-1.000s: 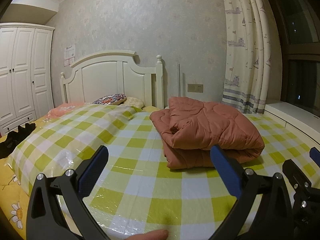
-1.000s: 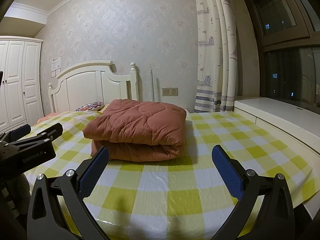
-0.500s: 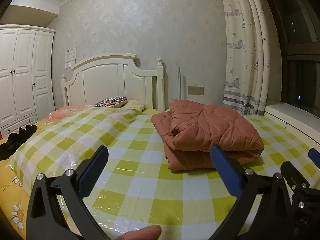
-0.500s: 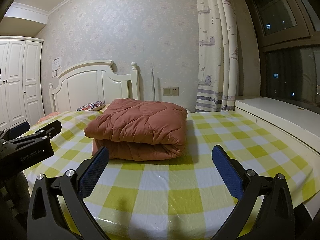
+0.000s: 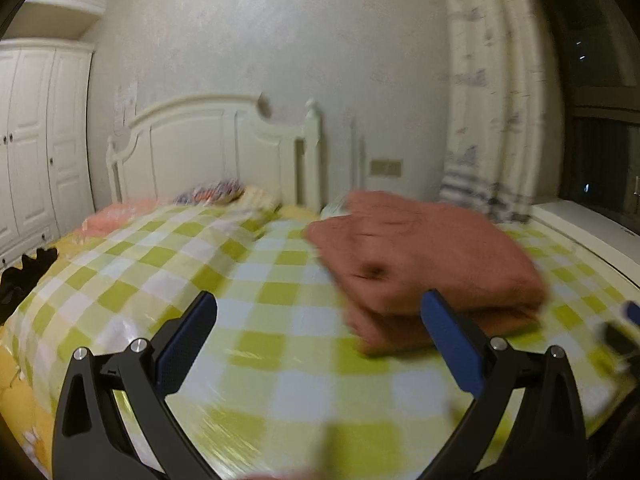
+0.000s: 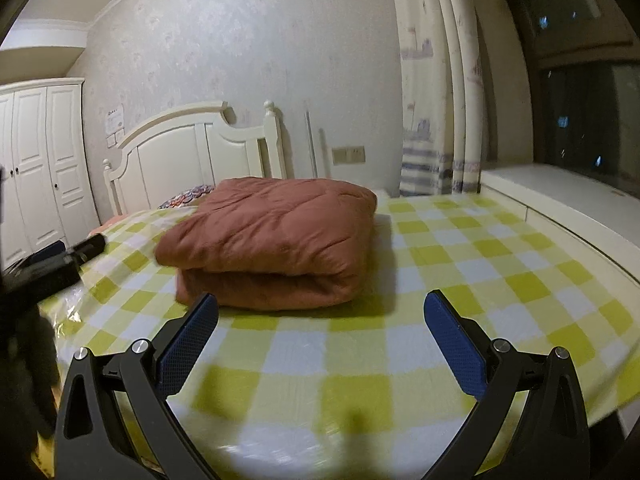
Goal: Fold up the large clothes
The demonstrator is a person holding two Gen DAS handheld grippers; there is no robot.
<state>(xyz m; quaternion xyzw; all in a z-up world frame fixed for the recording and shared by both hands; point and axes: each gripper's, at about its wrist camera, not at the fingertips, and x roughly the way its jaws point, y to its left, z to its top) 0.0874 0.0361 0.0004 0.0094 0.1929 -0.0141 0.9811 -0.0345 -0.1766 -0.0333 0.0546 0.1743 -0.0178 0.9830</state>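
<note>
A rust-brown quilted garment [image 6: 272,240] lies folded into a thick bundle on the yellow-and-white checked bed cover [image 6: 460,264]. The left wrist view blurs it at right of centre [image 5: 420,256]. My left gripper [image 5: 318,312] hangs open above the cover, short of the bundle and to its left, holding nothing. My right gripper [image 6: 320,312] is open too, in front of the bundle's near edge and empty. The left gripper [image 6: 60,264] also shows at the left edge of the right wrist view.
A white headboard [image 6: 192,152] and patterned pillow [image 5: 212,192] stand at the bed's far end. A white wardrobe [image 5: 36,152] fills the left wall. A curtain [image 6: 436,100] and white window ledge [image 6: 560,208] run along the right. Dark cloth [image 5: 24,276] lies at the bed's left edge.
Both views have dropped and swung; the left one is now blurred by motion. The bundle sits nearer in the right wrist view. Both grippers stay open.
</note>
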